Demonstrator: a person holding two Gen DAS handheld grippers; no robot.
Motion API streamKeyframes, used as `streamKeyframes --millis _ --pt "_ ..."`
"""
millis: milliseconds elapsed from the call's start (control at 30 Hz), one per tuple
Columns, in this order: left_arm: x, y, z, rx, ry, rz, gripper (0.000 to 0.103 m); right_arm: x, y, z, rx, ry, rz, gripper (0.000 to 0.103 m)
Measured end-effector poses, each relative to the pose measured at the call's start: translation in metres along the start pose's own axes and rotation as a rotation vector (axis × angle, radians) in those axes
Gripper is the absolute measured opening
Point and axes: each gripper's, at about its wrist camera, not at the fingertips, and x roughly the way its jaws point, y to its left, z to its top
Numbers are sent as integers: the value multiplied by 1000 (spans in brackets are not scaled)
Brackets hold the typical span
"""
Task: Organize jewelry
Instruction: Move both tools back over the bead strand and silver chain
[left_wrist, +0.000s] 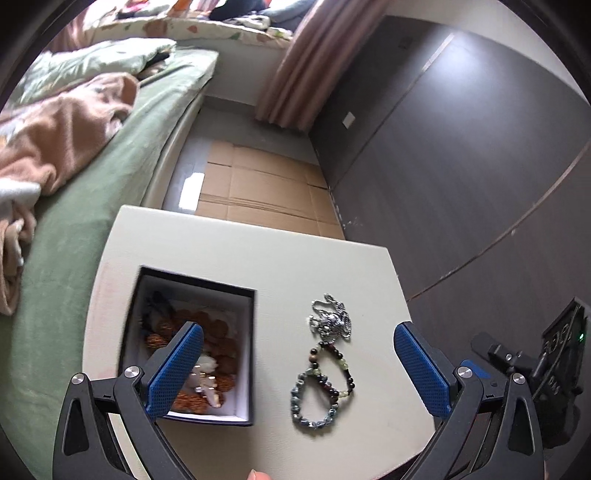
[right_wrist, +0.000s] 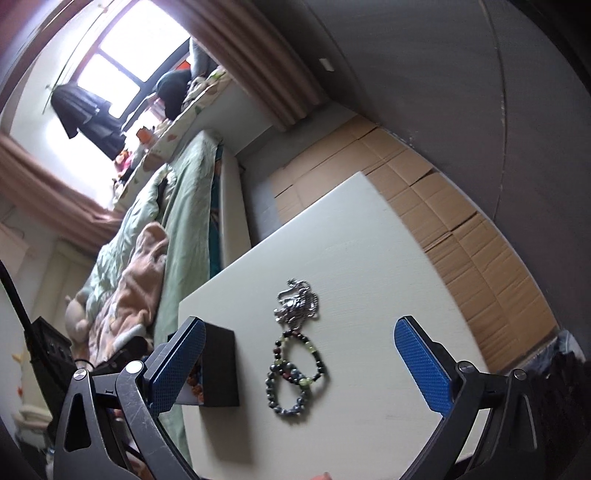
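Observation:
A dark open box (left_wrist: 248, 354) with a white lining stands on a small cream table (left_wrist: 258, 258) and holds several brown beads and pale pieces (left_wrist: 218, 354). To its right lie a silver chain necklace (left_wrist: 330, 320), a mixed-colour bead bracelet (left_wrist: 334, 363) and a blue-grey stone bracelet (left_wrist: 314, 402), overlapping. My left gripper (left_wrist: 299, 350) is open and empty above them. In the right wrist view the box (right_wrist: 219, 365), necklace (right_wrist: 297, 304) and both bracelets (right_wrist: 295, 373) show between the open, empty right gripper (right_wrist: 299, 350) fingers.
A bed with green sheet (left_wrist: 92, 206) and pink blanket (left_wrist: 55, 147) lies left of the table. Flattened cardboard (left_wrist: 258, 192) covers the floor beyond. A dark wall (left_wrist: 461, 166) and a curtain (left_wrist: 303, 66) stand to the right. The right hand's device (left_wrist: 554, 369) shows at the edge.

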Motion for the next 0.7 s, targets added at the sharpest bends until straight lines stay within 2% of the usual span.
streamKeyframes --millis 200,267,300,367,400,533,667,700 --pt "25 -27 -6 65 32 17 103 -2 -26 4 54 6 -19 103" --pt "35 -32 -6 68 69 23 99 -2 -37 6 83 11 -22 103" --pt "39 -35 -6 77 83 3 94 -3 -43 7 97 13 -26 103" --pt "43 -43 -6 105 83 -11 93 -4 -53 9 123 17 -15 103" --pt "46 -46 -6 117 84 -10 90 -4 -56 10 136 18 -6 103" --pt "66 -50 -9 112 143 -28 62 -5 -64 12 148 12 5 103" --pt "84 -52 -11 110 173 -13 48 3 -67 12 149 29 18 103" --pt "89 -51 -11 105 182 -11 41 5 -68 12 150 32 19 103"
